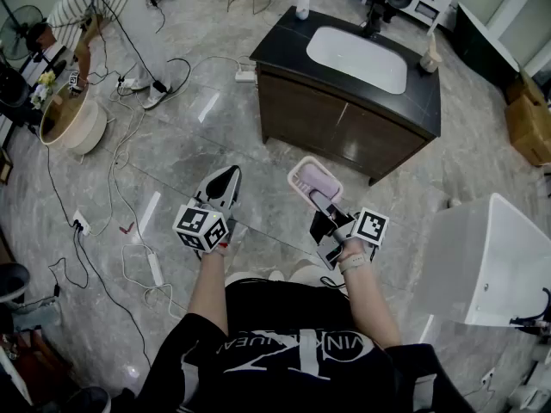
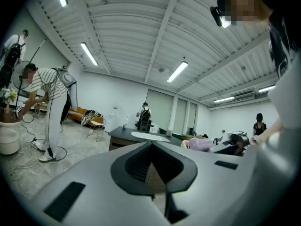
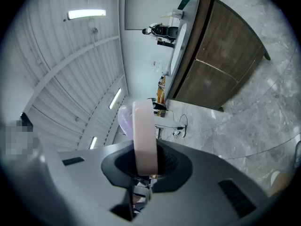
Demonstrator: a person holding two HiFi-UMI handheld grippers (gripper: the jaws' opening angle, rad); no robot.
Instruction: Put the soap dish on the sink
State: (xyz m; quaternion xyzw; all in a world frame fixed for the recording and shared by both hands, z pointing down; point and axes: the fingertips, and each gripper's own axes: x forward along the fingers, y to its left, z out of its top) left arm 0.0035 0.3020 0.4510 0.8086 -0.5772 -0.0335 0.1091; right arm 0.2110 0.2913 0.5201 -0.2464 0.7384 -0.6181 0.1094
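A pink soap dish [image 1: 314, 181] with a lilac inside is held on edge in the air, my right gripper [image 1: 320, 203] shut on its rim. In the right gripper view the dish [image 3: 143, 135] stands upright between the jaws of that gripper [image 3: 146, 161]. My left gripper [image 1: 225, 179] is beside it at the left, shut and holding nothing, and its own view [image 2: 153, 166] shows the dish [image 2: 200, 145] off to the right. The sink [image 1: 357, 58] is a white basin set in a black counter [image 1: 284, 46] on a dark wood cabinet [image 3: 221, 55], some way ahead of both grippers.
On the counter stand a soap dispenser [image 1: 303, 4], a black tap [image 1: 376, 15] and a small bottle [image 1: 428, 57]. A white tub [image 1: 491, 256] is at the right. Cables [image 1: 129, 127] and a power strip [image 1: 155, 269] lie on the floor at the left, near a person [image 1: 129, 24].
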